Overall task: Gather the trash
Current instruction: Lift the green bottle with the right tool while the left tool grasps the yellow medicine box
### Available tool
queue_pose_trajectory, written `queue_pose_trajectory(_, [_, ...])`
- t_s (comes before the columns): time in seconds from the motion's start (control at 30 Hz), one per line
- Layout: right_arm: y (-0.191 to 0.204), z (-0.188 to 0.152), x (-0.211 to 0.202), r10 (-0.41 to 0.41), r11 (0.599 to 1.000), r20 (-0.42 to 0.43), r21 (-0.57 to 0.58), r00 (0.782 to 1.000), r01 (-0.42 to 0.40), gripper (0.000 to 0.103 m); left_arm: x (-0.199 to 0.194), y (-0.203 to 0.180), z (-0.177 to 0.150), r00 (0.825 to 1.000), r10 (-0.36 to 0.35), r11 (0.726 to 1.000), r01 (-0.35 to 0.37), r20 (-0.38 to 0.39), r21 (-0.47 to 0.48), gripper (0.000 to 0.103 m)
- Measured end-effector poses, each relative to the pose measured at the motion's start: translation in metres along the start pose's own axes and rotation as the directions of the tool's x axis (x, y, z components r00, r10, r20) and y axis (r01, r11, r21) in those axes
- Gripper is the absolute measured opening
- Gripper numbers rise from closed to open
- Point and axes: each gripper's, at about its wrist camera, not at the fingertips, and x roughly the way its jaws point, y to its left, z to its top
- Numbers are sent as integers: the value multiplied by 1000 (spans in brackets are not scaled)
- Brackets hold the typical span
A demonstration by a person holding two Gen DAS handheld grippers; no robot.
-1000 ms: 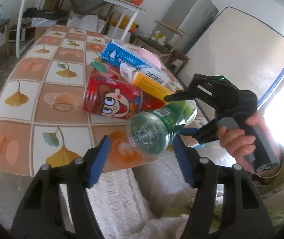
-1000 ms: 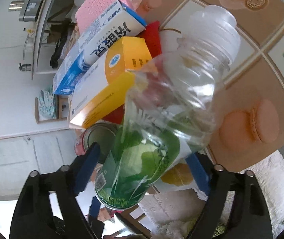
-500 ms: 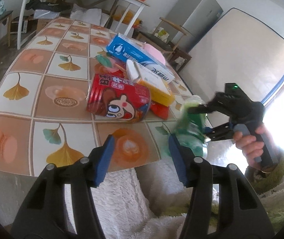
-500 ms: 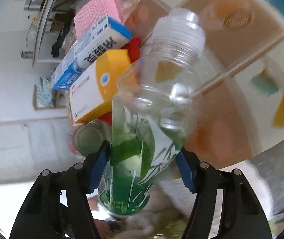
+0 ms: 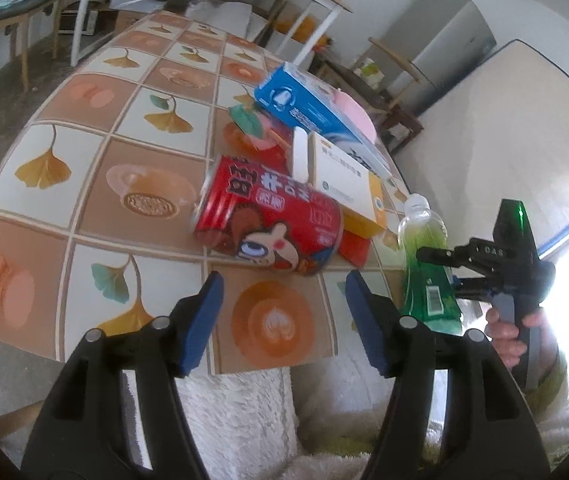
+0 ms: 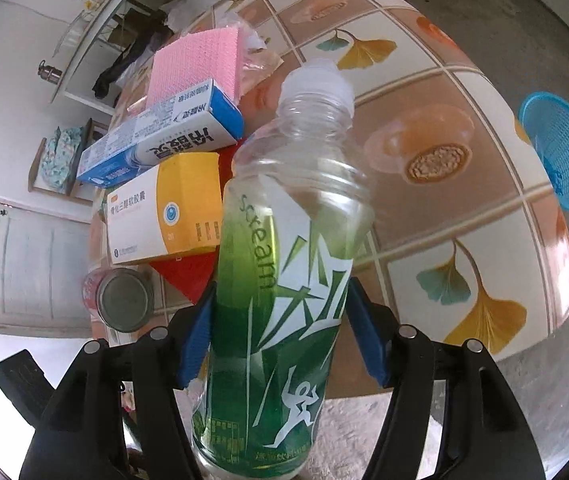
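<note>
My right gripper (image 6: 280, 296) is shut on a clear plastic bottle (image 6: 280, 240) with a green and white label. It grips the labelled body, and the white cap points away over the table. In the left wrist view the same bottle (image 5: 424, 264) stands upright to the right, off the table's corner, in the right gripper (image 5: 444, 264) held by a hand. My left gripper (image 5: 284, 284) hangs over the table's near edge, its jaws opening with nothing between them. Just beyond its tips lies a red cartoon can (image 5: 272, 228) on its side.
On the tiled table (image 5: 104, 184), behind the can, lie a yellow and white box (image 5: 348, 184), a blue and white box (image 5: 308, 108), a pink cloth (image 6: 196, 60) and a red packet (image 6: 188, 276). A blue basket (image 6: 560, 156) stands on the floor past the table. White fleece lies below the edge.
The bottle lay between my left jaws a second ago. The right gripper has carried it off to the right and rolled it upright, so the left jaws now hold nothing.
</note>
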Motion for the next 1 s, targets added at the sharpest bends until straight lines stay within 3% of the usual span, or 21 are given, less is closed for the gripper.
queue_pose_trajectory(0.13, [0, -1, 2, -3, 999, 12, -36, 1000, 4, 60, -11, -14, 3, 998, 41, 997, -45, 54, 70, 60])
queue_pose_trajectory(0.23, [-4, 0, 0, 7, 999, 17, -48, 1000, -6, 60, -16, -42, 10, 996, 57, 966, -73, 72, 250, 69])
queue_pose_trajectory(0.33, [-10, 1, -1, 30, 998, 14, -48, 999, -30, 60, -5, -80, 23, 997, 68, 868, -71, 25, 492, 81])
queue_pose_trajectory(0.47, [-14, 3, -1, 61, 997, 11, -45, 998, -60, 60, 23, -111, 43, 994, 87, 727, -13, -72, 687, 83])
queue_pose_trajectory(0.53, [-16, 3, -1, 71, 996, 12, -48, 997, -71, 60, 41, -122, 54, 985, 127, 656, 7, -119, 755, 83])
queue_pose_trajectory(0.63, [-18, 4, -1, 90, 995, 13, -49, 996, -89, 60, 78, -135, 71, 958, 223, 515, 43, -183, 856, 83])
queue_pose_trajectory(0.77, [-23, 4, 0, 115, 993, 8, -42, 993, -115, 60, 113, -149, 89, 926, 279, 420, 120, -254, 900, 83])
queue_pose_trajectory(0.93, [-25, 3, 1, 139, 990, 3, -31, 990, -138, 60, 145, -157, 89, 874, 352, 348, 211, -335, 913, 83])
queue_pose_trajectory(1.0, [-26, 3, 1, 147, 989, 4, -31, 989, -147, 60, 155, -157, 86, 857, 381, 334, 223, -348, 916, 83])
